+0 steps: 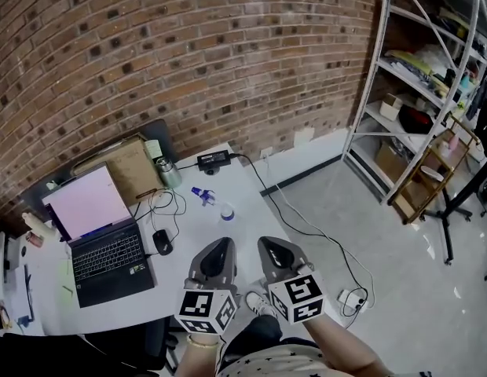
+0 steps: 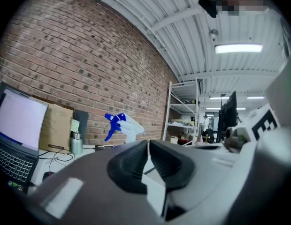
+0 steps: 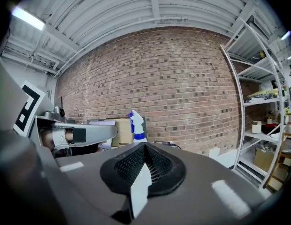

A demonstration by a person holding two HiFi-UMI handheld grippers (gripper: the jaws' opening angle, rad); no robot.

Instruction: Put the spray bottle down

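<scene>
While you hold both tools side by side over the near edge of the worktop point(image 1: 192, 230), the spray bottle point(image 1: 206, 198) stands upright on it, well ahead of them and touched by neither. Your left tongs point(image 1: 220, 246) are clenched, the two dark pads meeting with nothing between them, as the left gripper view shows point(image 2: 149, 144). Your right tongs point(image 1: 271, 246) are clenched too and grasp nothing point(image 3: 144, 146). From the left gripper view the bottle point(image 2: 122, 125) shows its blue trigger head and white body against the brick wall point(image 2: 89, 55); from the right gripper view it rises just above the closed pads point(image 3: 135, 125). To the bottle's left on the worktop lie a mouse point(image 1: 162, 242) and an open laptop point(image 1: 106, 242). Behind it stand a metal flask point(image 1: 168, 173), a cardboard box point(image 1: 126, 167) and a power adapter point(image 1: 214, 159).
</scene>
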